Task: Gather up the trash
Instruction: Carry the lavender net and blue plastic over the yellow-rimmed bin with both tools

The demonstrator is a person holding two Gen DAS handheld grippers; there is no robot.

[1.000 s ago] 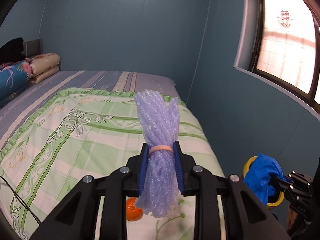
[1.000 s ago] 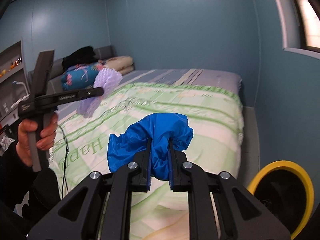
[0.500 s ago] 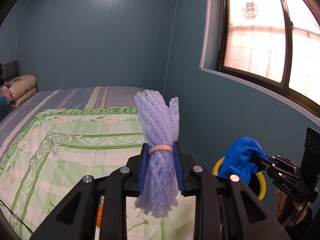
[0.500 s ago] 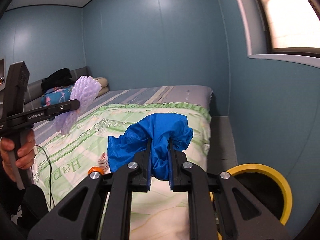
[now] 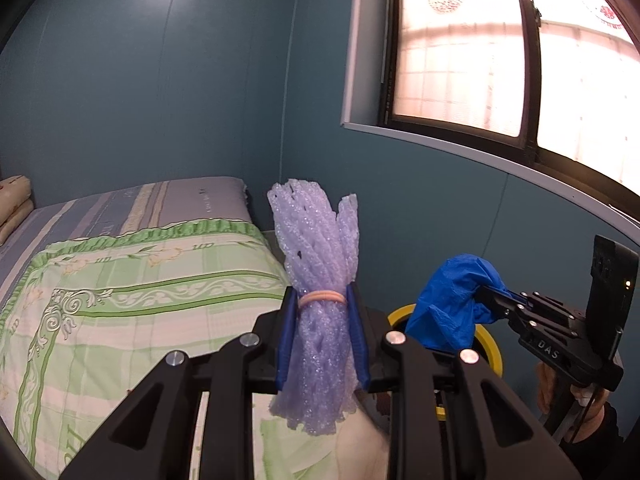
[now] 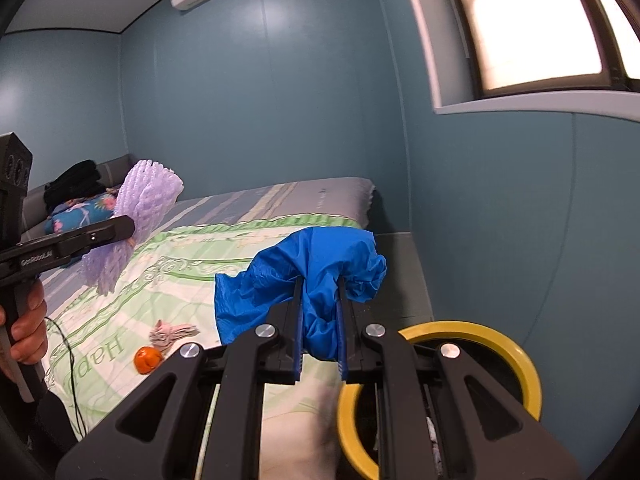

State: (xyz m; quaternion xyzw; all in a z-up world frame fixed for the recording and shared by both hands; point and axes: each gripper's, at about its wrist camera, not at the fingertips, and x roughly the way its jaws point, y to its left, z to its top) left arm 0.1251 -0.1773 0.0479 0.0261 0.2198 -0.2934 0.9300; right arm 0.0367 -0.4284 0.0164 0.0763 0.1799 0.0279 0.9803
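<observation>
Both grippers have swung away from the bed [image 5: 132, 292] toward the corner under the window [image 5: 460, 52] — a second ago the left wrist view was filled with the green bedspread, now the wall and window take most of it. The yellow-rimmed bin [image 6: 516, 356] has come much closer: in the right wrist view it now sits just below and right of the fingers, its dark opening partly hidden behind the gripper body

Left gripper [image 5: 322, 344]: fingers clamped on a purple foam net bundle [image 5: 316, 264] tied with a pink rubber band [image 5: 322, 297], bundle standing upright between them, same grip as before. Right gripper [image 6: 319, 320]: fingers closed tight on a crumpled blue glove [image 6: 312, 264], also unchanged. In the left wrist view the glove hangs over the bin rim, or just short of it — hard to tell which

Meaning for the task: both pieces of trash are picked up and in transit, drop-off looks like the next step, right side likely first since it is nearest the bin. Nothing released yet

Still lying on the bed: a small orange fruit [image 6: 148, 360] and a pinkish crumpled scrap [image 6: 172, 334] beside it — possibly more to collect
</observation>
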